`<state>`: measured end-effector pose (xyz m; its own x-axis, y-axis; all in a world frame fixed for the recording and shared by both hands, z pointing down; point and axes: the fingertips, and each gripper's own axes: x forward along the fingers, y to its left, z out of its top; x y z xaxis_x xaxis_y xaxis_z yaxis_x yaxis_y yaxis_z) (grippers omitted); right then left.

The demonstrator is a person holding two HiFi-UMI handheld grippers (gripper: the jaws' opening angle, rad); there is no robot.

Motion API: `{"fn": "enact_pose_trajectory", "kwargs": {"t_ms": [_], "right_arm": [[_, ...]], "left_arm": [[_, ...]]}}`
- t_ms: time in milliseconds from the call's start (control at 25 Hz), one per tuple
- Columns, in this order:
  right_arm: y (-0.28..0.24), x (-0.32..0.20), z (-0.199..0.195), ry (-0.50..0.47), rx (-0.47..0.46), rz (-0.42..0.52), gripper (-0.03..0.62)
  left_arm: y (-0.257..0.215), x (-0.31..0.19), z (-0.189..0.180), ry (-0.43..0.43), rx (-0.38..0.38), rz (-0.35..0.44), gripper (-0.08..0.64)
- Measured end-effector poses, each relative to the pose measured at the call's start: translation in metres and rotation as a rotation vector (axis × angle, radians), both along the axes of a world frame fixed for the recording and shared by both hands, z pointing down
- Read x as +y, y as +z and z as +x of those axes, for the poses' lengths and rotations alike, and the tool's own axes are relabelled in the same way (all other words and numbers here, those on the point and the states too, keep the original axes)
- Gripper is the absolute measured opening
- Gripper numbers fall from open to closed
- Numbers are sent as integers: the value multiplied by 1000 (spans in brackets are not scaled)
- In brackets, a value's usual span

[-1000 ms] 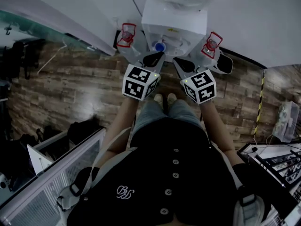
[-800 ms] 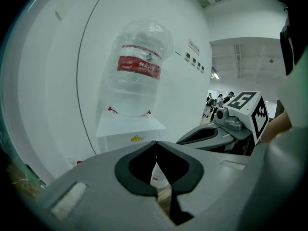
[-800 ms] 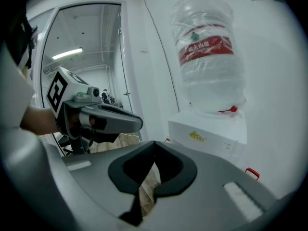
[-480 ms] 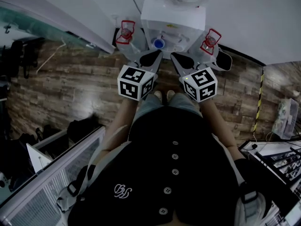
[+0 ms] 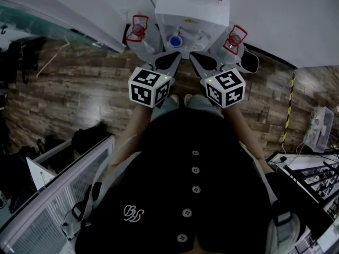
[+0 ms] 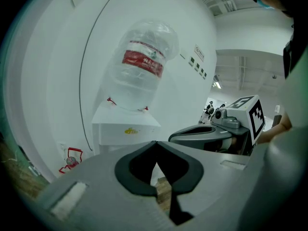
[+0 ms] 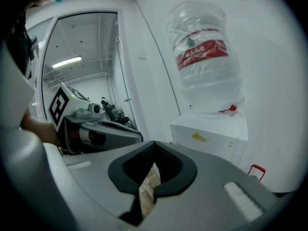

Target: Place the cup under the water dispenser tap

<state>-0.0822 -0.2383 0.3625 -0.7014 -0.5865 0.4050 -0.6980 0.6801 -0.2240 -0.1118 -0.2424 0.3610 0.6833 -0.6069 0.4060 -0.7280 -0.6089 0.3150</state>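
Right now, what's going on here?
A person stands facing a water dispenser with a big bottle on top, holding a gripper in each hand. The left gripper and the right gripper both point toward it, side by side. Their jaws are shut, with nothing held in either.
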Motion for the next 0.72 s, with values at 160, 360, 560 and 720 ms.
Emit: {"fn": "enact_pose_trajectory", "kwargs": {"t_ms": [160,360,560,720], "right_arm": [[3,1,-1,-11,-7,-6,0],[8,6,-5,-35,1,-17,0],[10,9,-5,-49,3,-24,0],[13,10,-3,-48,13,-31,0]], "left_arm": [[8,2,0,-13,-4,-17,-2],[17,6,-6,-23,-30,-34,-2],[26,11,-10,-44,-44,-45,-2],[29,11,-10,-55,-43,-44,-2]]}}
